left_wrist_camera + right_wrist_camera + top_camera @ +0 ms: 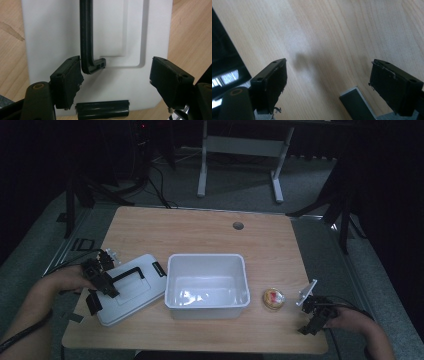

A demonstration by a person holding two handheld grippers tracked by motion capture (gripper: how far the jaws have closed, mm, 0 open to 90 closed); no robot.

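- Step judged: reach for lid [131, 292] handle [86, 37], lid flat on table [210, 230] just left of white bin [207, 285], touching or nearly touching its left wall.
- Left gripper [102, 282] over lid's near-left part; jaws spread, nothing pinched. In left gripper view, left pad [67, 80] right beside handle's bent end, right pad [170, 82] well off to the other side, over lid's edge.
- Handle folded down flat in lid's recess; black latch [102, 109] at lid's near edge, between the jaws.
- Next move, as a guess: shift to straddle the handle bar, then close; bar flat on lid, so little room under it, slip likely.
- Right gripper [315, 315] parked near table's right front corner, jaws spread wide over bare wood, nothing between.
- Small round yellow-red item [274, 298] on table between bin and right gripper, untouched.
- Left hand [62, 280] in from lower left, gripper angled toward bin; right hand [350, 320] low at table's edge, gripper tilted down at tabletop.
- Bin open, looked empty.
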